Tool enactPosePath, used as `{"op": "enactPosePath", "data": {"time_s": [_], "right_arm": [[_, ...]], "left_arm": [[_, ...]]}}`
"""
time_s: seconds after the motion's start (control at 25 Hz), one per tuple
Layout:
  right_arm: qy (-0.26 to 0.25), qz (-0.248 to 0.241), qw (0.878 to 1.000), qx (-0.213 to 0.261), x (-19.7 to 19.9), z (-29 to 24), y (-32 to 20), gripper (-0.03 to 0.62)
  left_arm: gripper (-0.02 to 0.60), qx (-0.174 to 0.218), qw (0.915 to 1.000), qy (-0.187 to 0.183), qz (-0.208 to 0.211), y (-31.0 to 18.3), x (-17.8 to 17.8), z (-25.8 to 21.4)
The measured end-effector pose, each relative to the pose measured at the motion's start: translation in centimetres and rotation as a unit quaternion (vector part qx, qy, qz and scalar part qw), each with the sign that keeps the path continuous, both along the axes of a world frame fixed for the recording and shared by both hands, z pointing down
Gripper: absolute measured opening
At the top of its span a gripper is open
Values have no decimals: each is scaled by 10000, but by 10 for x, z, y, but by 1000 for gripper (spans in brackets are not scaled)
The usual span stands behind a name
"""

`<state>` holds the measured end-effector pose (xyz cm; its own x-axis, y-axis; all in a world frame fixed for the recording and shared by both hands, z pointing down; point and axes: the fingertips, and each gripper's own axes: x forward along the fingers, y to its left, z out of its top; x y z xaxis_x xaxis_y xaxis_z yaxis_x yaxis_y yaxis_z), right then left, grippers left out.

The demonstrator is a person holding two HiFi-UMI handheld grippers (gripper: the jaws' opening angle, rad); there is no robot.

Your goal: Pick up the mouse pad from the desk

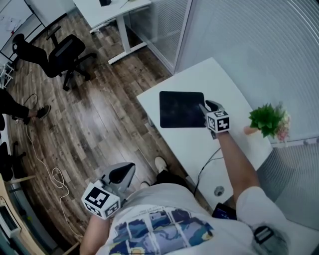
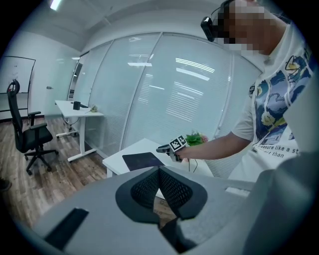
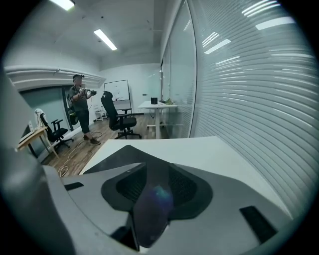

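Note:
A black mouse pad [image 1: 180, 109] lies flat on the white desk [image 1: 219, 79], near its left end. My right gripper [image 1: 205, 105] hovers over the pad's right edge, arm stretched out from the lower right. Its jaws stand apart with nothing between them. In the right gripper view the pad [image 3: 117, 157] shows just beyond the jaws [image 3: 148, 168]. My left gripper [image 1: 127, 169] hangs low over the wooden floor, well away from the desk, jaws together and empty. The left gripper view looks across its jaws [image 2: 159, 172] toward the pad [image 2: 143, 160] and the right gripper [image 2: 167, 148].
A small potted plant [image 1: 269, 119] stands on the desk's right side, and a black cable [image 1: 207, 164] runs over the near edge. A black office chair [image 1: 62, 55] and a second white desk [image 1: 112, 10] stand across the floor. A person [image 3: 79, 107] stands in the distance.

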<state>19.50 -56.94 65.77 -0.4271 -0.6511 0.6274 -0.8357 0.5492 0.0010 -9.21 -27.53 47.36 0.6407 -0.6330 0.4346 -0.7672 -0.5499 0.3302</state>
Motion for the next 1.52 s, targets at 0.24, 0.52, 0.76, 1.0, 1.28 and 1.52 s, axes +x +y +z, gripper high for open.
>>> {"op": "enactPosePath", "data": {"time_s": [0.24,0.52,0.76,1.0,1.28,1.52], "right_arm": [[70,-36,9999,-152,8,27,-35,140],[141,-32,9993,-341,12,49,-67,144],[212,-32,9988,-429,17,72,-84,153],[248,-80,9984,-503,18,81,-94,164],[179,-157,9981,-568,15,83,-98,166],[164,-192,9982,-538,16,86,-98,156]], "left_arm": [[2,-64,9997,-113,-213,-23,2,3],[2,-146,9988,-214,-426,-47,0,-2],[2,-199,9977,-300,-575,-57,2,6],[2,-232,9971,-334,-648,-65,3,7],[2,-240,9969,-334,-665,-73,3,7],[2,-222,9972,-339,-630,-77,6,9]]}}
